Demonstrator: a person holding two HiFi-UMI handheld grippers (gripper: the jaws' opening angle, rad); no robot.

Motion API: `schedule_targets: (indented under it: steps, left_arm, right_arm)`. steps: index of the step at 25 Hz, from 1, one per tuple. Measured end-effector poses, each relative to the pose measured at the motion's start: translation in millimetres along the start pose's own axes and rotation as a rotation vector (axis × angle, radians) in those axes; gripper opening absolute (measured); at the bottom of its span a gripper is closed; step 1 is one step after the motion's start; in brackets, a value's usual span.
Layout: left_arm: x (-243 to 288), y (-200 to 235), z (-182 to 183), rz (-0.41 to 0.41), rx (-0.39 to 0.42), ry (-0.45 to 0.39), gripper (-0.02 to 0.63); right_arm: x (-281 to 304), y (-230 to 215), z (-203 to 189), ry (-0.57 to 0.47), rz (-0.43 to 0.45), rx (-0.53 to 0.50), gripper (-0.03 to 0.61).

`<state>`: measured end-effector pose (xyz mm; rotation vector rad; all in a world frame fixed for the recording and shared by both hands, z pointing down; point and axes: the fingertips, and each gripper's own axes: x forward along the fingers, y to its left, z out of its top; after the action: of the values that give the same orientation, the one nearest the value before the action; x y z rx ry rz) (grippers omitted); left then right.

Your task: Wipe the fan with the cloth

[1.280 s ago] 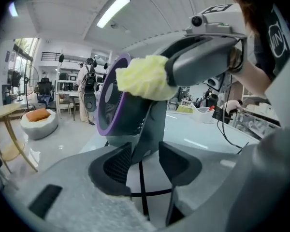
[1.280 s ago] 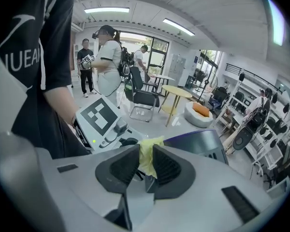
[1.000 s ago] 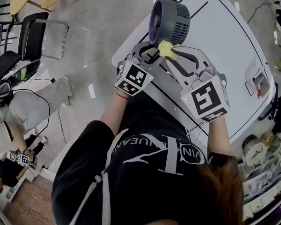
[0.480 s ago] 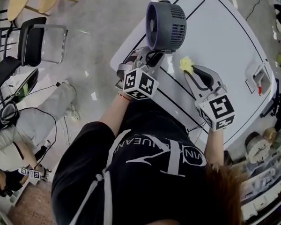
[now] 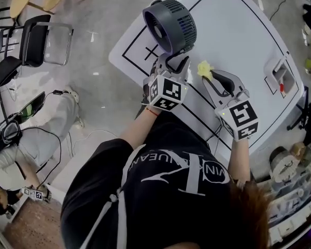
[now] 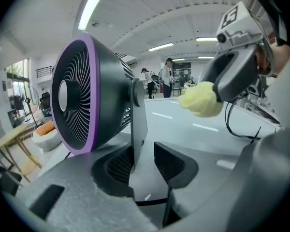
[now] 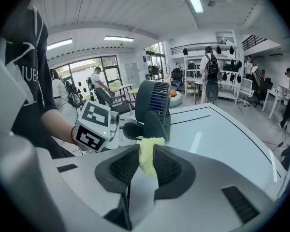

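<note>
We are opening our left gripper [image 6: 144, 154] around the stand of the fan [image 5: 168, 18] (upright on the counter [image 5: 243, 40]), while our right gripper [image 7: 145, 157] is clamping the yellow cloth [image 5: 203, 68] just beside it.

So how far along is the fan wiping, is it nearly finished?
Done: the cloth is gripped in the right gripper. In hand: the left gripper, jaws opening, has the stand of the fan between them; the cloth is held beside the fan, not touching. Left: wiping; nothing shows which parts are clean.
</note>
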<state>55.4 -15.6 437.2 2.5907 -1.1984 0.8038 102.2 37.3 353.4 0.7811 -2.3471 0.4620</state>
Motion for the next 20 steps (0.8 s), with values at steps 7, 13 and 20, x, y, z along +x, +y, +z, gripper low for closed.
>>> schedule_targets:
  steps: [7,13,20]
  left_arm:
    - [12,-19,9,0.092,-0.192,-0.027,0.13]
    - [15,-28,12,0.124,-0.213,-0.032,0.155]
    - [11,-44,17,0.015,-0.215,-0.039,0.266]
  right_arm:
    - [-35,-6,-23,-0.016,-0.023,-0.017,0.089]
    - [-53,-5,-37,-0.028,-0.034,-0.014,0.089]
    - [-55,6,-31,-0.056,-0.026,-0.042,0.089]
